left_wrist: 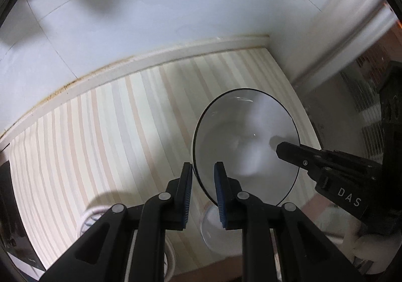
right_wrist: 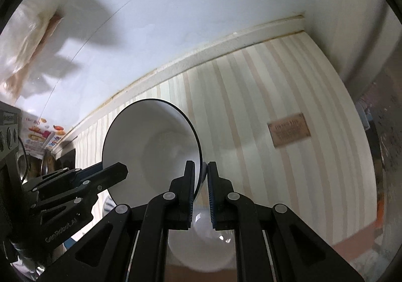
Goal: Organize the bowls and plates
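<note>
A white bowl with a thin dark rim (left_wrist: pixel 246 141) is held up in the air, tilted, with its inside facing me. My left gripper (left_wrist: pixel 203 171) straddles its left rim, and its jaws stand a little wider than the rim. My right gripper (right_wrist: pixel 204 169) is shut on the opposite rim of the same bowl (right_wrist: pixel 150 149). Each gripper shows in the other's view, the right one (left_wrist: pixel 289 150) from the right and the left one (right_wrist: pixel 110 172) from the left. A second white bowl (right_wrist: pixel 201 249) lies below, partly hidden by the fingers.
A striped cream wall (left_wrist: pixel 113 131) and a white ceiling with moulding fill the background. A brown plaque (right_wrist: pixel 289 130) hangs on the wall. White dishes (left_wrist: pixel 93 216) show low down behind the left fingers. Shelves with packaged goods (right_wrist: pixel 42 136) are at the far left.
</note>
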A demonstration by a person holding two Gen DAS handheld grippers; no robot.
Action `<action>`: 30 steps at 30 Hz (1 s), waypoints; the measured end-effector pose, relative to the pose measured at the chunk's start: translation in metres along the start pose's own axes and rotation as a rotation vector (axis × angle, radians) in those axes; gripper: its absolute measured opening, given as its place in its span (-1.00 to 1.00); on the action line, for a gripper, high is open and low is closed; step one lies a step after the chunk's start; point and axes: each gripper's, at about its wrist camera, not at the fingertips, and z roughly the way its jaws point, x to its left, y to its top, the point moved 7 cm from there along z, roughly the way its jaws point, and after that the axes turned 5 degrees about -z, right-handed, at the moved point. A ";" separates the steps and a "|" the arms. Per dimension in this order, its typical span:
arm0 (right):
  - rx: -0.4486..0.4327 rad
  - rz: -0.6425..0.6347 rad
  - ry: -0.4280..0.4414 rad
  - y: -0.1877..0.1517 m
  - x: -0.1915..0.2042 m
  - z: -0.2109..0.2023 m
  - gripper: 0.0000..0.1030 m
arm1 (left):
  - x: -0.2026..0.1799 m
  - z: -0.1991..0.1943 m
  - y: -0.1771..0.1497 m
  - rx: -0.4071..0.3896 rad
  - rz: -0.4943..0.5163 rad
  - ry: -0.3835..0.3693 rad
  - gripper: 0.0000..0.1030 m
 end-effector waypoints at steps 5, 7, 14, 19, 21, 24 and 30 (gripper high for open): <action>0.017 0.005 -0.012 -0.041 -0.002 -0.017 -0.77 | -0.007 0.001 -0.036 0.042 0.021 -0.016 -0.70; 0.029 0.012 -0.013 -0.057 -0.005 -0.017 -0.77 | -0.009 0.006 -0.047 0.063 0.030 -0.019 -0.70; 0.083 0.040 -0.013 -0.104 -0.013 -0.008 -0.76 | -0.018 0.017 -0.086 0.130 0.050 -0.005 -0.70; 0.106 0.060 -0.014 -0.122 -0.017 0.004 -0.76 | -0.018 0.030 -0.098 0.154 0.064 0.014 -0.70; 0.113 0.063 -0.016 -0.126 -0.018 0.008 -0.76 | -0.018 0.035 -0.100 0.162 0.066 0.021 -0.70; 0.122 0.064 -0.020 -0.128 -0.019 0.015 -0.76 | -0.015 0.042 -0.104 0.179 0.066 0.032 -0.70; 0.141 0.061 -0.019 -0.129 -0.020 0.025 -0.76 | -0.011 0.051 -0.107 0.200 0.071 0.052 -0.70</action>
